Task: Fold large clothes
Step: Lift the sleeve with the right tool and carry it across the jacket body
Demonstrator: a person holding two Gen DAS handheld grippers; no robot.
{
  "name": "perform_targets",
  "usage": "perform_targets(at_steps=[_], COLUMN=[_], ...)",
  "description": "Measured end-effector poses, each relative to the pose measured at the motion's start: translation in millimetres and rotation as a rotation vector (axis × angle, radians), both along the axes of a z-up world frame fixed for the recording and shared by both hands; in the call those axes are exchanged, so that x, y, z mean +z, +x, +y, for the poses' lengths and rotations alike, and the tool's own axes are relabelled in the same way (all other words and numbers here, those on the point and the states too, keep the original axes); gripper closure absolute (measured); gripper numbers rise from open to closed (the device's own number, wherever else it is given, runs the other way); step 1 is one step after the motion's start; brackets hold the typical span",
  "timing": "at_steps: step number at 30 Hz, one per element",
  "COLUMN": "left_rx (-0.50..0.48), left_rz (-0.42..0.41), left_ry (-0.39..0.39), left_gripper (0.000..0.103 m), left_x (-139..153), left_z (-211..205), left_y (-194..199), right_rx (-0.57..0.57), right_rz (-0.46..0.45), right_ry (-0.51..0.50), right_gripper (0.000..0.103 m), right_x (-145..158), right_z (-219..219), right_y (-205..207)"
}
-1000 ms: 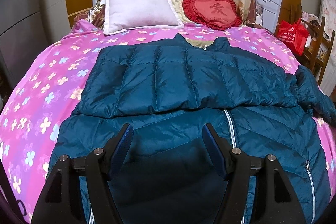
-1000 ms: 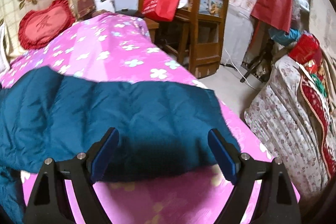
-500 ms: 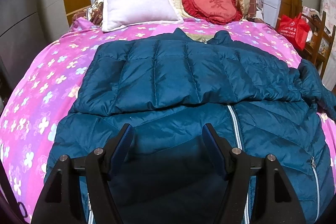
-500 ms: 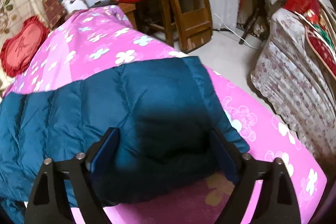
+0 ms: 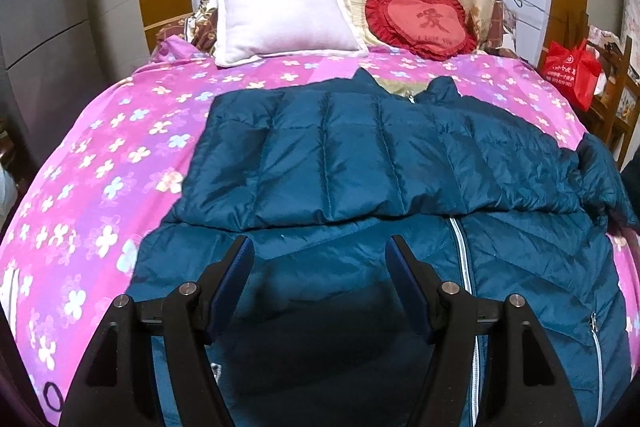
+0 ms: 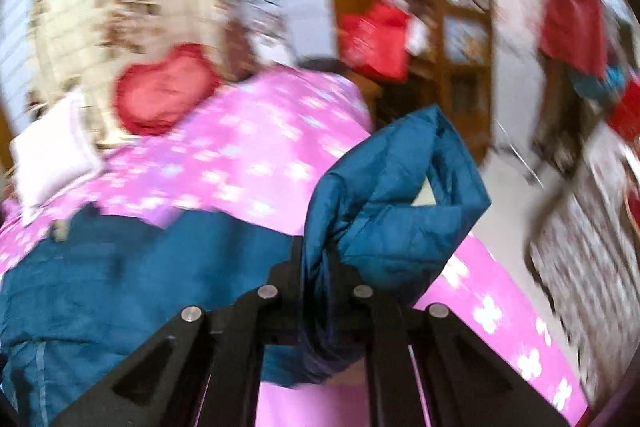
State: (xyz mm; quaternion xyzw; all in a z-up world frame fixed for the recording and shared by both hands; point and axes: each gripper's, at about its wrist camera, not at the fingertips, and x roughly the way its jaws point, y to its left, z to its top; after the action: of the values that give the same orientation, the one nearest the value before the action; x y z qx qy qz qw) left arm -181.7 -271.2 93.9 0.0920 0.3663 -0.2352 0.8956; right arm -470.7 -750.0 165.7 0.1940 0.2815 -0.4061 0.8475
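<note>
A dark teal padded jacket [image 5: 360, 163] lies zipper-up on the pink flowered bedspread [image 5: 100, 163], one sleeve folded across its chest. My left gripper [image 5: 320, 259] hovers open just above the jacket's lower front, nothing between its blue pads. The other sleeve [image 5: 600, 175] bunches at the jacket's right edge. In the blurred right wrist view my right gripper [image 6: 326, 259] is shut on that sleeve's cuff end [image 6: 396, 195], which stands lifted and crumpled above the bed, with the jacket body [image 6: 120, 267] at lower left.
A white pillow [image 5: 284, 11] and a red heart cushion [image 5: 420, 21] lean at the head of the bed. A red bag [image 5: 570, 73] and wooden shelves [image 6: 464, 39] stand beside the bed's right side. A patterned cloth-covered piece [image 6: 592, 247] lies across the floor gap.
My right gripper closed on the sleeve end and lifted it off the bed, swinging toward the head of the bed. The left gripper stayed open over the jacket's lower front.
</note>
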Motion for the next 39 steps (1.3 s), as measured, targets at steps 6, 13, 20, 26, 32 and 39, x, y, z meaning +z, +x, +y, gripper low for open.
perform_targets(at_steps=[6,13,20,26,32,39], left_rx=[0.025,0.062,0.086,0.074,0.052,0.036], left_rz=[-0.008,0.016,0.03,0.036,0.035,0.013], left_ry=[-0.019,-0.059,-0.075,-0.07,-0.04,-0.032], left_gripper=[0.056,0.056,0.056,0.056,0.056,0.056], left_x=[8,11,10,7,1,5], left_z=[17,41,52,45,28,25], left_y=[6,20,27,25,22,19], right_rx=[0.278,0.484,0.378,0.176,0.162,0.073], right_rz=[-0.013,-0.009,0.041,0.106,0.037,0.05], right_ry=[-0.106,-0.129,-0.038,-0.008,0.144,0.271], right_gripper=[0.099,0.099,0.012,0.012,0.012,0.089], right_x=[62,82,56,14,-43,-92], right_z=[88,167,135,66,37,20], right_y=[90,178,156,104,78,89])
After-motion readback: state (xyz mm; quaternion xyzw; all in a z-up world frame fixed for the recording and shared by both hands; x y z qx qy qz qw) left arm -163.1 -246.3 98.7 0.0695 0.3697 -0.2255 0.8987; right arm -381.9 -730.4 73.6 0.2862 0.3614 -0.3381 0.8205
